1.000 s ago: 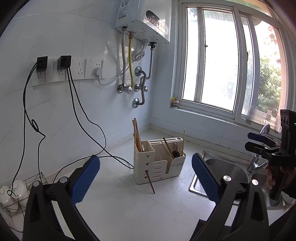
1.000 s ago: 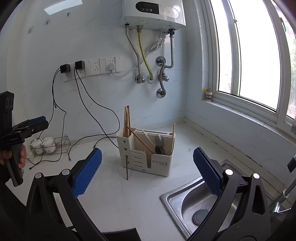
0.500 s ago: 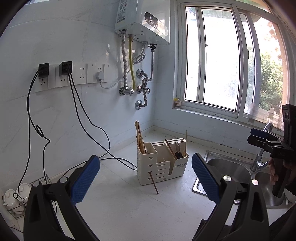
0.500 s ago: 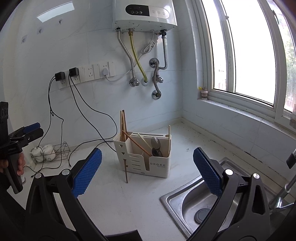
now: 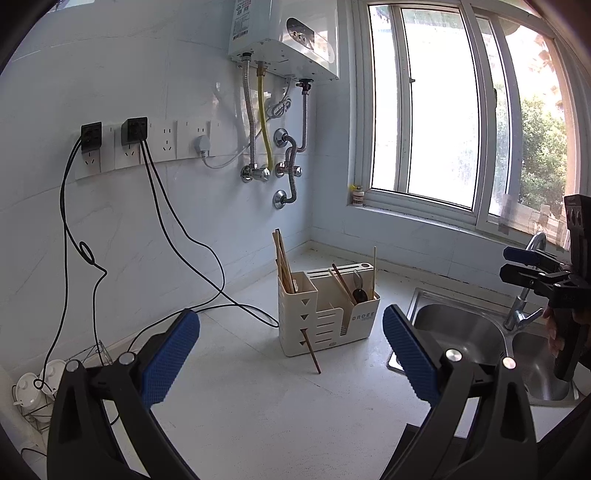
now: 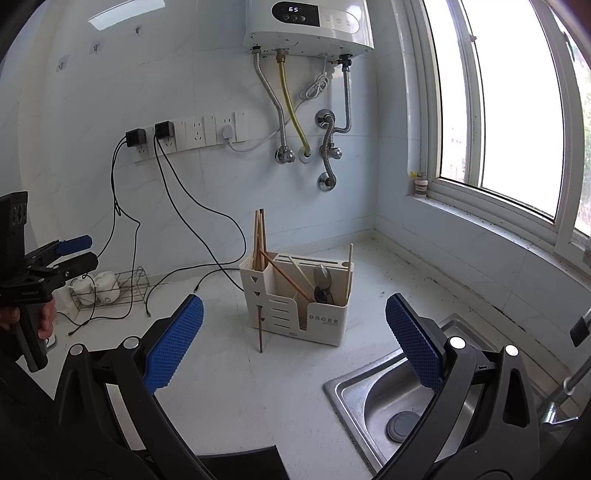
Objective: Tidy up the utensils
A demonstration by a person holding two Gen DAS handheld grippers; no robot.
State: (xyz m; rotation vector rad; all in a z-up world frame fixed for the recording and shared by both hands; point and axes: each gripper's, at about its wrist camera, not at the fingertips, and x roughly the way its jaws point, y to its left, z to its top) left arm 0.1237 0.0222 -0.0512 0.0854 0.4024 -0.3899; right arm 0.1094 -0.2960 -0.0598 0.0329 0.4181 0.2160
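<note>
A cream utensil holder (image 5: 328,314) stands on the white counter, also in the right wrist view (image 6: 295,299). It holds several chopsticks (image 5: 282,258) and a dark spoon (image 6: 320,280). One brown chopstick (image 5: 312,352) pokes out of a front slot and rests its tip on the counter (image 6: 260,328). My left gripper (image 5: 291,354) is open and empty, well back from the holder. My right gripper (image 6: 293,347) is open and empty, also back from it. Each gripper shows at the edge of the other's view.
A steel sink (image 6: 399,402) with a tap (image 5: 524,295) lies right of the holder. Black cables (image 5: 177,251) run from wall sockets down across the counter. A wire rack with white pots (image 6: 107,288) stands at the left. A water heater (image 6: 306,26) hangs above.
Both grippers have drawn back and up from the holder, which looks smaller now. Both stay open and empty.
</note>
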